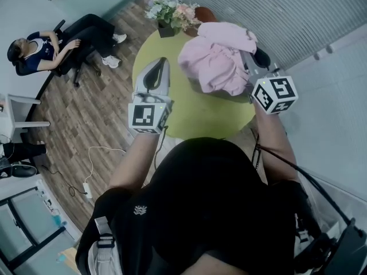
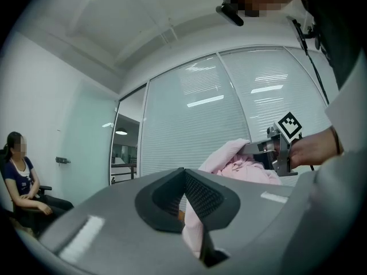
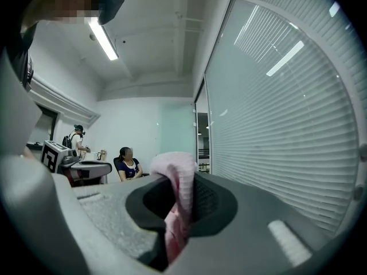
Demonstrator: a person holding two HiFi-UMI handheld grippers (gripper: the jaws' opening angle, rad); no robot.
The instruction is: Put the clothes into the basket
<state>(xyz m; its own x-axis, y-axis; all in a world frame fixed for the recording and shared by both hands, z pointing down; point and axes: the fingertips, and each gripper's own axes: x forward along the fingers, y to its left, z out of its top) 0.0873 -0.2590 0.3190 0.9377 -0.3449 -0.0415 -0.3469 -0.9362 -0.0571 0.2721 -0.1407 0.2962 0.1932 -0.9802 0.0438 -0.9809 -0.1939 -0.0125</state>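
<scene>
Right gripper (image 3: 182,196): jaws nearly together, pinching a fold of the pink garment (image 3: 175,173); fabric is bulging over the pads.

Left gripper (image 2: 188,202): jaws are pressing on a thin pink strip, probably an edge of the same pink garment (image 2: 241,168), though the head view is not showing that link.

Head view: the pink garment (image 1: 217,62) is hanging bunched from the right gripper (image 1: 248,56) above the far right of the round table (image 1: 189,116), near its rim. The left gripper (image 1: 162,62) is hovering beside it over bare tabletop. Flowers (image 1: 171,13) are standing at the far edge.

Only the left gripper view is showing the right gripper (image 2: 269,150) side-on against the blinds (image 2: 195,125).
</scene>
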